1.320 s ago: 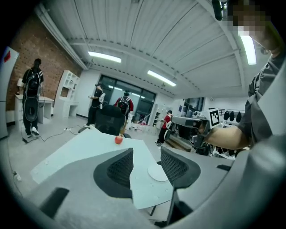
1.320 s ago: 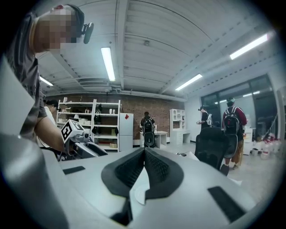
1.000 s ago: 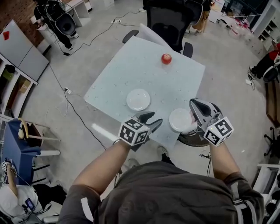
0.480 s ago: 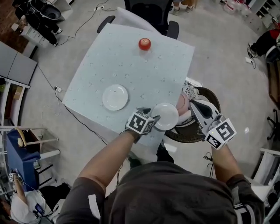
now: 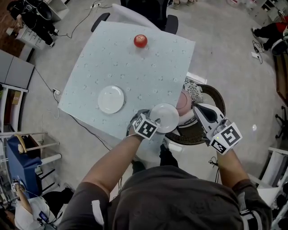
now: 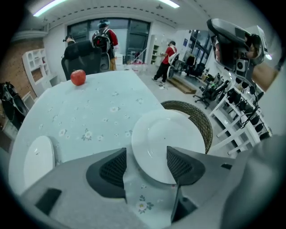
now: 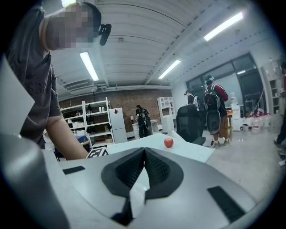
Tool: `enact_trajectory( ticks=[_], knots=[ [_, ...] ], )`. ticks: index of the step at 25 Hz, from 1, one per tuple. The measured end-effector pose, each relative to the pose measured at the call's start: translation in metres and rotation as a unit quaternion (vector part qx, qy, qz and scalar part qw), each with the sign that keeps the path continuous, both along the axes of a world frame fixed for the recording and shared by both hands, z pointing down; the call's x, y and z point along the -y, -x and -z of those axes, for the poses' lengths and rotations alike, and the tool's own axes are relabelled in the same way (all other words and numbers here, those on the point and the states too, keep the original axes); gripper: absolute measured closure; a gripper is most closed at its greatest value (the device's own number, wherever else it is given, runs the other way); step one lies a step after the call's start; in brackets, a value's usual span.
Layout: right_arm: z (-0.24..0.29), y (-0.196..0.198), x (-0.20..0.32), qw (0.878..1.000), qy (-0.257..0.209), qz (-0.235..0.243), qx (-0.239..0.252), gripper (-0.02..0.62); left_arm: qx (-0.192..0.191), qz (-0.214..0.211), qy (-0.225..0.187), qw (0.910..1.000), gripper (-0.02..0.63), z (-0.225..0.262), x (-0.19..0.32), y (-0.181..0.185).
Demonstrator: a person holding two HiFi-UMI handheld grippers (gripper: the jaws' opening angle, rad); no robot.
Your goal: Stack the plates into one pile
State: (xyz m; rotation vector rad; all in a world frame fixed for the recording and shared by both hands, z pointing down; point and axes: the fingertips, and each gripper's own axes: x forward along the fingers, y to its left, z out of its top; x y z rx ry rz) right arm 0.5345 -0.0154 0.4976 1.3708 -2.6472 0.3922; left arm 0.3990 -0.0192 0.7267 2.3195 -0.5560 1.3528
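Two white plates lie on the table's pale blue flowered cloth [image 5: 135,72]. One plate [image 5: 164,117] [image 6: 167,138] sits at the near right corner, the other plate [image 5: 110,99] [image 6: 39,159] further left. My left gripper [image 5: 154,120] [image 6: 146,152] points steeply down at the near plate. Its jaws have just been opening and stand wide, with the plate's near rim between them and the pads off it. My right gripper [image 5: 194,107] [image 7: 144,150] hovers to the right over a wicker basket [image 5: 211,96], its pads together at the tips, nothing held.
A red apple [image 5: 140,41] [image 6: 78,77] rests at the far side of the table. The basket stands against the table's right edge with something pink [image 5: 182,101] in it. A black office chair [image 5: 153,11] is behind the table. People stand far back in the room.
My left gripper came down from off the near table edge to the near plate's rim. My right gripper drew away from that plate, out over the basket.
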Motion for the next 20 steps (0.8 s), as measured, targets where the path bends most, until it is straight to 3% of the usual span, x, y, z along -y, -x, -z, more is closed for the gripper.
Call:
enact_trajectory(
  ticks=[2, 5, 9, 11, 15, 20],
  knots=[
    [-0.001, -0.001, -0.001, 1.0, 0.002, -0.001, 0.0, 0.601, 0.002, -0.005, 0.001, 1.0, 0.337, 0.0, 0.001, -0.001],
    [-0.002, -0.002, -0.002, 1.0, 0.003, -0.003, -0.002, 0.601, 0.004, -0.002, 0.013, 0.9999, 0.396, 0.0, 0.0, 0.0],
    [0.002, 0.001, -0.002, 1.0, 0.002, -0.005, -0.003, 0.601, -0.006, 0.044, 0.036, 0.9984, 0.488, 0.005, 0.014, 0.013],
    [0.004, 0.002, -0.001, 1.0, 0.002, -0.006, -0.004, 0.601, -0.03, 0.064, 0.056, 0.9959, 0.509, 0.008, 0.018, 0.016],
    [0.008, 0.002, 0.003, 1.0, 0.003, -0.011, -0.005, 0.601, -0.115, 0.107, 0.13, 0.979, 0.555, 0.026, 0.016, 0.012],
    [0.012, 0.012, 0.008, 1.0, 0.003, -0.007, -0.005, 0.601, -0.22, 0.136, 0.192, 0.9466, 0.586, 0.063, 0.014, 0.018]
  ],
)
